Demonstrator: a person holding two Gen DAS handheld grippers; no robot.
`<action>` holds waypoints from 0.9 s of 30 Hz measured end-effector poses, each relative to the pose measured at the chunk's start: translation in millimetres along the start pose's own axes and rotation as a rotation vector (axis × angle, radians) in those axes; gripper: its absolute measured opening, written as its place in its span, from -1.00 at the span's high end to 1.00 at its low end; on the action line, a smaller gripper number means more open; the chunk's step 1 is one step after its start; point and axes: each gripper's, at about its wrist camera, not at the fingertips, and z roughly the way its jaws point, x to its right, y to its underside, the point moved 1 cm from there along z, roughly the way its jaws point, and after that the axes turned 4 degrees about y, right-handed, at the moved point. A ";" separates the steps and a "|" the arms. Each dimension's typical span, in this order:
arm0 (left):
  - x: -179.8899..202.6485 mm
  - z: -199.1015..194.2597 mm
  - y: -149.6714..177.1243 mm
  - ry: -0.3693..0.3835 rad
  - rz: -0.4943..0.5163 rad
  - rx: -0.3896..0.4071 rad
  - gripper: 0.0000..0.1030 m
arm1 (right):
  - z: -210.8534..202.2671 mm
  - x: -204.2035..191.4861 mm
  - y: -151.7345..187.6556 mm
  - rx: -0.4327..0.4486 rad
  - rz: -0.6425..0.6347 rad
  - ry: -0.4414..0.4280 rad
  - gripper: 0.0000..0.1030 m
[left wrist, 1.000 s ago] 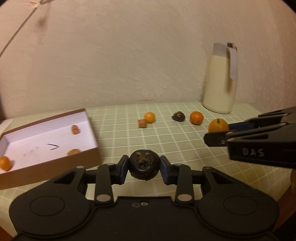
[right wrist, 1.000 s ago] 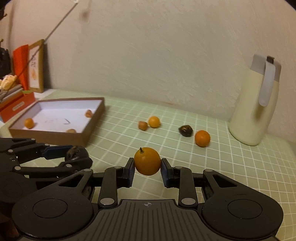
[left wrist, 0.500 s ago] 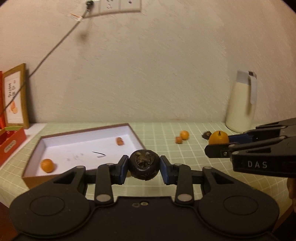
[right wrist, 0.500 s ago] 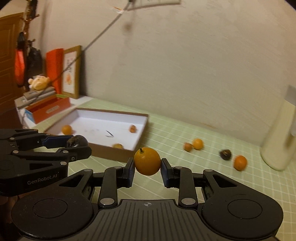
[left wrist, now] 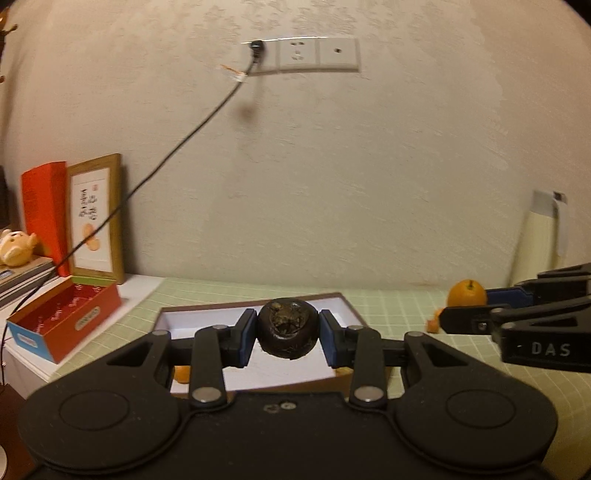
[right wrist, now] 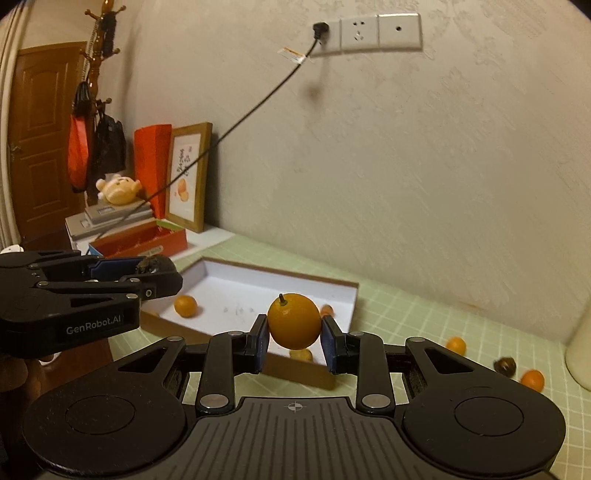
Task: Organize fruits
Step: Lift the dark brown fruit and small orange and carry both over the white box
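Green checked cloth [right wrist: 424,317] covers the table under a rough plaster wall. Over it the left gripper [left wrist: 288,330] is clamped on a dark wrinkled fruit [left wrist: 288,328], both blue pads pressed to its sides, and the right gripper [right wrist: 294,334] is clamped the same way on an orange fruit [right wrist: 293,320] with its stub of stem up. Both fruits are held clear of the cloth, in front of the open white-lined box [right wrist: 280,282], which lies at about 12 o'clock from each gripper. From the left wrist, the right gripper comes in at 3 o'clock; from the right wrist, the left one comes in at 9 o'clock.

Inside the box an orange [right wrist: 185,305] sits near its left wall, and two more small orange pieces peek out behind the held fruit. At 4 o'clock from the box, loose on the cloth, lie two oranges [right wrist: 532,380] and a dark fruit [right wrist: 505,365], beside a cream jug [right wrist: 580,354]. At 10 o'clock stand a red carton [right wrist: 144,242], a framed picture [right wrist: 188,177], a plush toy [right wrist: 118,189] on stacked books. A black cable [right wrist: 240,122] runs down from the wall sockets [right wrist: 364,31], and a coat stand [right wrist: 98,92] is by the door.
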 end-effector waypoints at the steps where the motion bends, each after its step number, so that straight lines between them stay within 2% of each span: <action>1: -3.5 1.0 -0.6 -0.006 -0.009 0.001 0.49 | 1.7 -1.7 -2.3 0.002 0.002 -0.005 0.41; 27: -62.7 39.4 -10.2 -0.109 -0.088 0.017 0.49 | 66.1 -14.4 -40.8 0.038 0.017 -0.018 0.41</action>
